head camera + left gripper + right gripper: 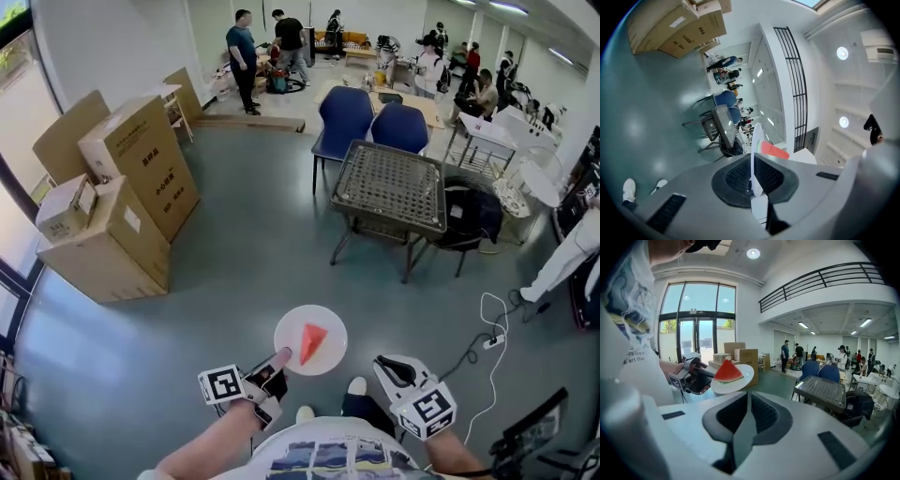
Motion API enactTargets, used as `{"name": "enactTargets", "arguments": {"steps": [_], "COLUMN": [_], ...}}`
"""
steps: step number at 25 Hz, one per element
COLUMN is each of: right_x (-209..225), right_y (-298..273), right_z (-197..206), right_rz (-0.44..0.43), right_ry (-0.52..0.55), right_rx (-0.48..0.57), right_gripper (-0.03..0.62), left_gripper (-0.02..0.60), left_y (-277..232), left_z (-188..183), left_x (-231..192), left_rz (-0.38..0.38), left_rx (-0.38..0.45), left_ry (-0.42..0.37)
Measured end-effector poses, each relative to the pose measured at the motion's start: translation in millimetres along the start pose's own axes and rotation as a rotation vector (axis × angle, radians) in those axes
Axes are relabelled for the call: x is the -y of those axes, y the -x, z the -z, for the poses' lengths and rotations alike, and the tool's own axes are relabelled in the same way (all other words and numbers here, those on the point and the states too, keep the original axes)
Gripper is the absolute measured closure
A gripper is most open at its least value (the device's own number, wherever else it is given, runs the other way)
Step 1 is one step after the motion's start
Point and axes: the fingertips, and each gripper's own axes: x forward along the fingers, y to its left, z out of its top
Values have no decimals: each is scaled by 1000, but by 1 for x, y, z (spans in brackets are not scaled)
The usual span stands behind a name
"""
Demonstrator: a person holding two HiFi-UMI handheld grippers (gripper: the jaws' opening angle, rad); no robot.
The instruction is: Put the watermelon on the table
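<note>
The task looks to be at its carrying stage. The watermelon slice [312, 341] lies on a white plate [328, 364], and the plate is in the air above the grey floor [234, 253], not yet on the bench [392, 185]. That dark, mesh-topped bench stands well ahead of both tools. What seems left is to cross the floor and set the load down.

The left tool [279, 360] is almost fully closed, its jaws pinching the plate's near rim, so plate and slice sit just beyond its tips. It points level, with a bare forearm [211, 441] behind it. The right tool [396, 368] has the plate off to its left, apart from it. Its jaws are together with nothing between them, and it tips somewhat downward.
</note>
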Motion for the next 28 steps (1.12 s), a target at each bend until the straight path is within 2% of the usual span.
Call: {"name": "enactTargets", "arguments": {"steps": [4, 7, 8, 11, 16, 20, 28], "right_x": [36, 83, 102, 166, 280, 358, 464], "right_y": [-1, -9, -13, -25, -31, -25, -20], "right_z": [-1, -1, -1, -4, -21, -26, -11], "right_rz": [47, 77, 82, 93, 127, 141, 209], "right_ry": [-1, -16, -20, -10, 10, 28, -67], "right_rx": [12, 33, 41, 61, 90, 100, 92], "right_gripper": [582, 568, 556, 526, 519, 519, 519], "left_gripper": [565, 565, 563, 565, 563, 565, 563], "left_y": [-32, -74, -91, -153, -268, -353, -501], "left_z": [-10, -23, -26, -34, -56, -66, -86], "left_x": [-10, -16, -15, -6, 7, 19, 4], "left_rz": [-22, -46, -37, 4, -25, -9, -10], "left_rx": [-28, -48, -48, -47, -74, -99, -157], "left_ry": [-40, -83, -70, -15, -40, -64, -68]}}
